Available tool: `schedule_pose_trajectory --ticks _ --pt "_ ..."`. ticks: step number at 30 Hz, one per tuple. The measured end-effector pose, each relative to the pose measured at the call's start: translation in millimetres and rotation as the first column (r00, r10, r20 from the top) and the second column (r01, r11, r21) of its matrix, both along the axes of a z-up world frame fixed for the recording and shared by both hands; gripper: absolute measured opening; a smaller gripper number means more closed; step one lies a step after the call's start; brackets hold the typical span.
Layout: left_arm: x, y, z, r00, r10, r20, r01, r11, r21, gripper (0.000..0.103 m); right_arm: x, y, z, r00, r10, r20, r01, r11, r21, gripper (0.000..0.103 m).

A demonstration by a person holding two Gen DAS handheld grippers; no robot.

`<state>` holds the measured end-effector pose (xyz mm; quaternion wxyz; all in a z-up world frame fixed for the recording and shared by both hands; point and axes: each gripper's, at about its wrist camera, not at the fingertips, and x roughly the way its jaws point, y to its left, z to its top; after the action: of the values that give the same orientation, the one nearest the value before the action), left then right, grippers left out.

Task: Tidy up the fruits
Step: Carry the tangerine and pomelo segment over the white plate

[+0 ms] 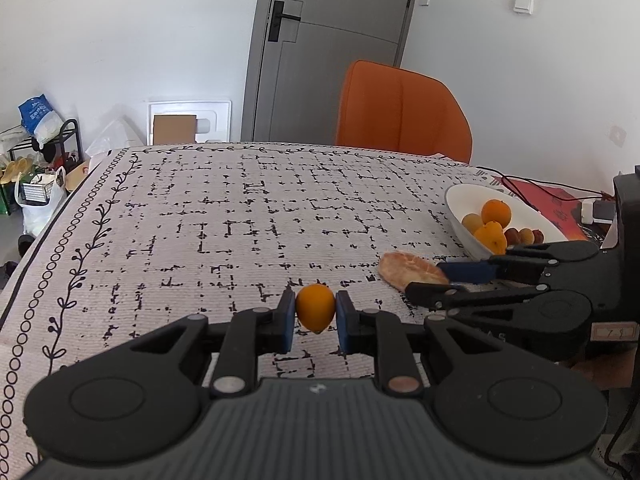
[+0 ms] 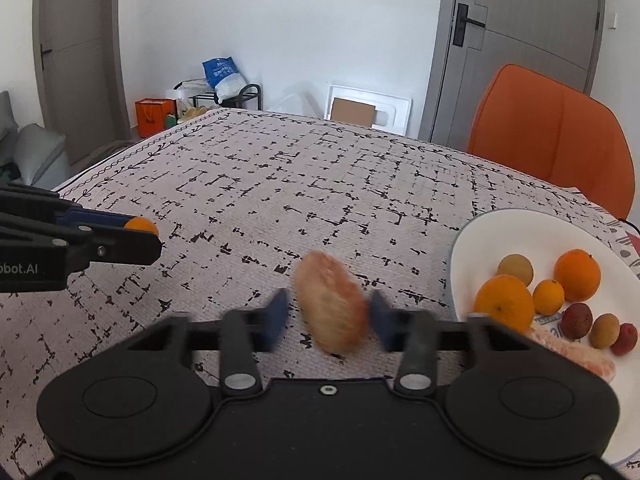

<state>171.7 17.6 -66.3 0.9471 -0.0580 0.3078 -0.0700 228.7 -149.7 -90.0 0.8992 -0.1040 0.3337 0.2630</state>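
Note:
My left gripper [image 1: 315, 314] is shut on a small orange fruit [image 1: 315, 307] just above the tablecloth; the fruit also shows in the right wrist view [image 2: 141, 225]. My right gripper [image 2: 329, 318] is open, its blue pads on either side of a pale peeled pomelo wedge [image 2: 331, 307] that lies on the cloth, blurred by motion. The wedge also shows in the left wrist view [image 1: 412, 270]. A white bowl [image 2: 476, 240] at the right holds oranges, small brown and red fruits and another wedge.
A patterned cloth [image 1: 240, 220] covers the table. An orange chair [image 1: 400, 110] stands behind its far edge. A red mat with cables [image 1: 552, 196] lies beyond the bowl. Bags and a rack [image 1: 36, 152] are on the floor at left.

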Motion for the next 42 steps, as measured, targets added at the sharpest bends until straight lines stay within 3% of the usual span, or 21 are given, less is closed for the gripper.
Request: schedule_pose_trajectory --ticks 16,42 --pt "-4 -12 9 0.999 -0.024 0.022 0.024 1.0 0.01 0.02 -22 -12 13 1.0 0.027 0.004 -0.028 0.997 0.066 0.027" --pt "7 -88 32 0.98 -0.179 0.086 0.176 0.984 0.038 0.02 -40 -103 43 0.982 -0.17 0.084 0.159 0.979 0.125 0.027"
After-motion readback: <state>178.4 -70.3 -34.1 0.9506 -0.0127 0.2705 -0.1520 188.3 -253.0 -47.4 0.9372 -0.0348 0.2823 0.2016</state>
